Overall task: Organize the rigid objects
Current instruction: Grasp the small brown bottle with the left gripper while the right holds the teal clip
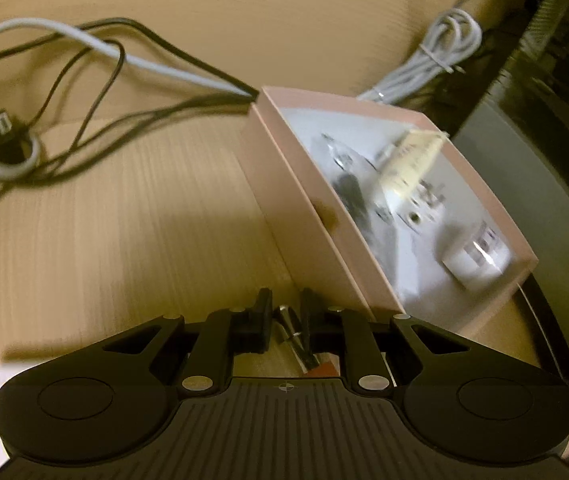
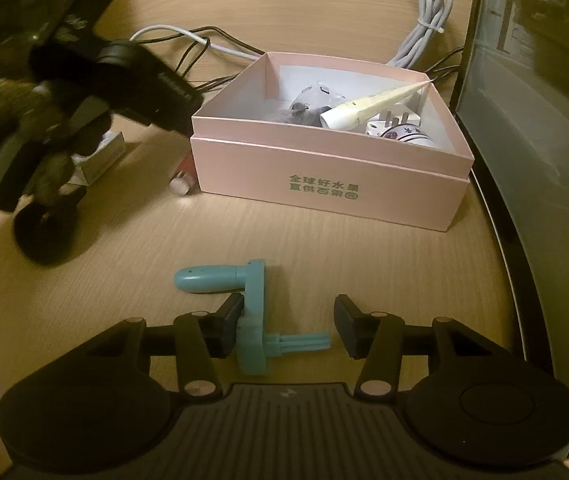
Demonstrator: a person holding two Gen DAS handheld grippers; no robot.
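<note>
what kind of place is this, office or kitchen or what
Most likely a home desk or computer corner. A wood-grain desktop carries loose cables, a tied cable bundle and a pink box of chargers and odds and ends, and a dark monitor-like screen stands alongside.

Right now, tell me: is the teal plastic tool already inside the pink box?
No, the teal tool lies on the wooden table in front of the pink box, between the open right gripper fingers.

The table (image 2: 364,264) is surfaced in matt, pale wood grain. The box (image 2: 324,168) is made of smooth pink cardboard. The crank (image 2: 254,320) is moulded from teal plastic.
</note>
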